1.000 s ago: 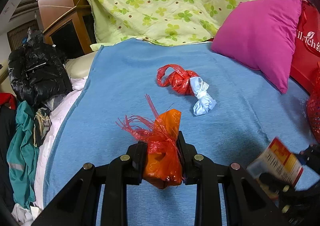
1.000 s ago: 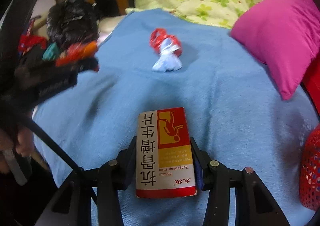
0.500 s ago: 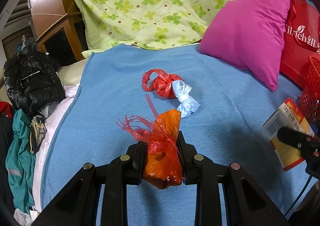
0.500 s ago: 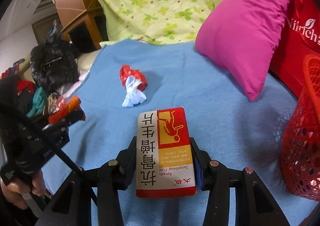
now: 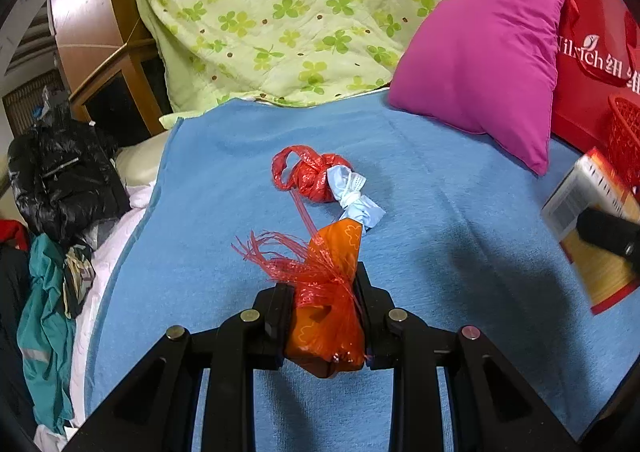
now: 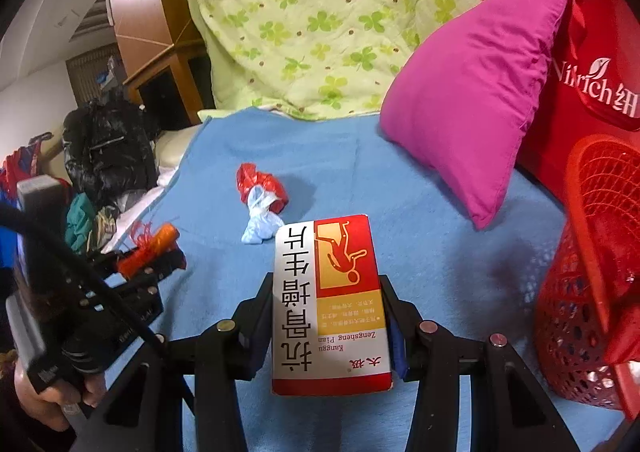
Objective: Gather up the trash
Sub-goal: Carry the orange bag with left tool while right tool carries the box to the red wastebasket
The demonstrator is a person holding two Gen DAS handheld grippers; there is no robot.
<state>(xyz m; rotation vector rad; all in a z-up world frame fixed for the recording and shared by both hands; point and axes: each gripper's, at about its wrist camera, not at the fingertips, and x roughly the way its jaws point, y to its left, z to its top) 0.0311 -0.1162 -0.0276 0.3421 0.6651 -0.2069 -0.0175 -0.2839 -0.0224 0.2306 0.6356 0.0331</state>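
Note:
My left gripper point(image 5: 323, 292) is shut on an orange wrapper with red plastic strips point(image 5: 326, 292), held above the blue blanket point(image 5: 440, 211). It also shows in the right wrist view point(image 6: 154, 248). My right gripper point(image 6: 326, 308) is shut on a red and white medicine box point(image 6: 330, 304), which also shows at the right edge of the left wrist view point(image 5: 592, 228). A knotted red bag point(image 5: 312, 175) and a knotted pale blue bag point(image 5: 356, 199) lie together mid-blanket. A red mesh basket point(image 6: 592, 272) stands at the right.
A magenta pillow point(image 6: 472, 91) leans at the back right against a red bag point(image 6: 592, 63). A green clover quilt point(image 5: 300, 11) is piled at the back. A black jacket point(image 5: 60, 179) and clothes lie off the bed's left edge.
Both grippers have swung to the right with their loads. The red basket has come further into the right wrist view. The knotted bags have not moved on the blanket.

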